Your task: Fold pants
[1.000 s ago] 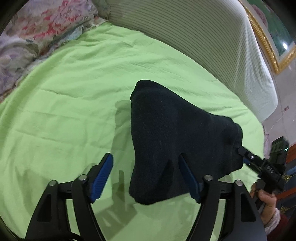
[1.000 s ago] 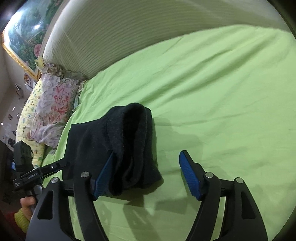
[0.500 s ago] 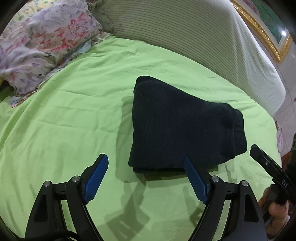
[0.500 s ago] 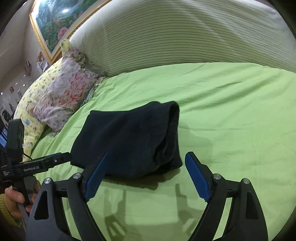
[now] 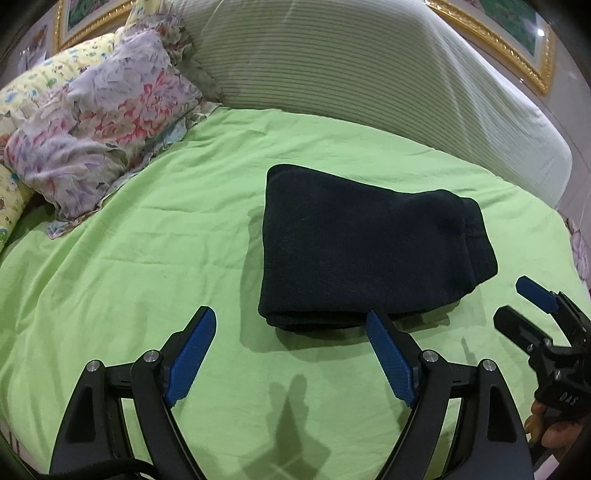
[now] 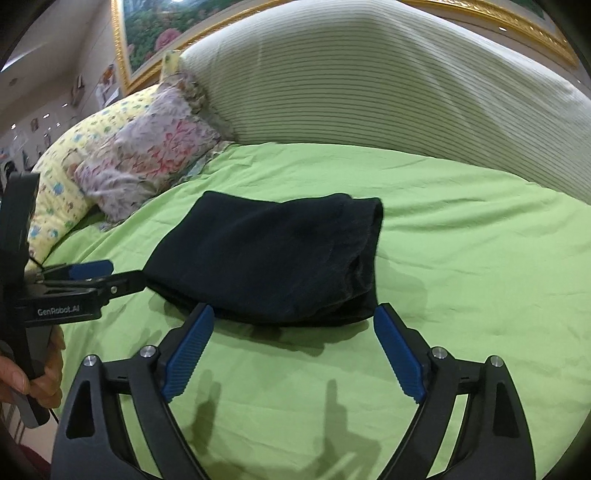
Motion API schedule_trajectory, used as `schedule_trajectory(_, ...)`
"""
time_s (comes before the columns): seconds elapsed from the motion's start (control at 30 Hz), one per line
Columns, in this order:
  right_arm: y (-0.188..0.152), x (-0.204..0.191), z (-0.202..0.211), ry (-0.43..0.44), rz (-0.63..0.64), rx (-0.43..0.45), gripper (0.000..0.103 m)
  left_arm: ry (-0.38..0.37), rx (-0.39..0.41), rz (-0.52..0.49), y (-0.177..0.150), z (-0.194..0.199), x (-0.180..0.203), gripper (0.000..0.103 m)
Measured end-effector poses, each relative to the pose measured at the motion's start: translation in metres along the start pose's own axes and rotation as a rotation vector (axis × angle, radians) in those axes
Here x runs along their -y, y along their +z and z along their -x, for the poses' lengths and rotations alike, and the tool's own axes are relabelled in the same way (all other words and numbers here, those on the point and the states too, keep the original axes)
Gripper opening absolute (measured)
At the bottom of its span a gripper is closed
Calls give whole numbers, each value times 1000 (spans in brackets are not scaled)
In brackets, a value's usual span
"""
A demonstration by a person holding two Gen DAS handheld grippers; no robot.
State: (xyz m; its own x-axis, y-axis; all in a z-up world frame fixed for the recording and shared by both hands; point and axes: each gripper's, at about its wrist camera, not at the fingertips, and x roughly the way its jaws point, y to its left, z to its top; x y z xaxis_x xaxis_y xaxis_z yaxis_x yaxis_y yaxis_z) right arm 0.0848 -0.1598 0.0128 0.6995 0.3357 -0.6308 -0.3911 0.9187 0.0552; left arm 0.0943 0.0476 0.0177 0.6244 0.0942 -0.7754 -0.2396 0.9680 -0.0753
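So the black pants (image 5: 369, 254) are lying folded into a thick bundle on the green bed sheet (image 5: 147, 258), not far from the floral pillow (image 5: 99, 125). Left gripper (image 5: 291, 354) has its fingers spread wide, holding nothing, the bundle's near edge just ahead of the tips. Right gripper (image 6: 293, 343) is the same: wide open, empty, pants just past the fingers.

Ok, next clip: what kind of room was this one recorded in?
Most likely a home bedroom. The folded dark pants lie on a bed with a green sheet, a floral pillow sits at its head beside a striped padded headboard, and a gold-framed painting hangs behind.
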Motion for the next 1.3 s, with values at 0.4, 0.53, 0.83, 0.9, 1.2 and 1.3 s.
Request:
schedule_trajectory(0.4,-14,-11,-11,-11,17,-26,93,61,-7,-16,-15,-4,4,86)
schedule_trajectory(0.53,-16,-15,-14,-12,49,-18,94,92,2,-25,-19,-5,5,87)
schedule_trajectory(0.83,-16,-11,-21,-34,49,-14,94,116,23,-52,-23,-6,11,88)
schedule_trajectory(0.9,-16,-12,-21,-36,54,-11,94,123,27,-51,-23,-6,11,89)
schedule_trajectory(1.2,-15,-12,-21,-31,64,-4,94,127,45,-52,-21,-4,11,91)
schedule_trajectory(1.3,-14,-12,-20,-34,62,2,94,123,48,-55,-21,-3,13,92)
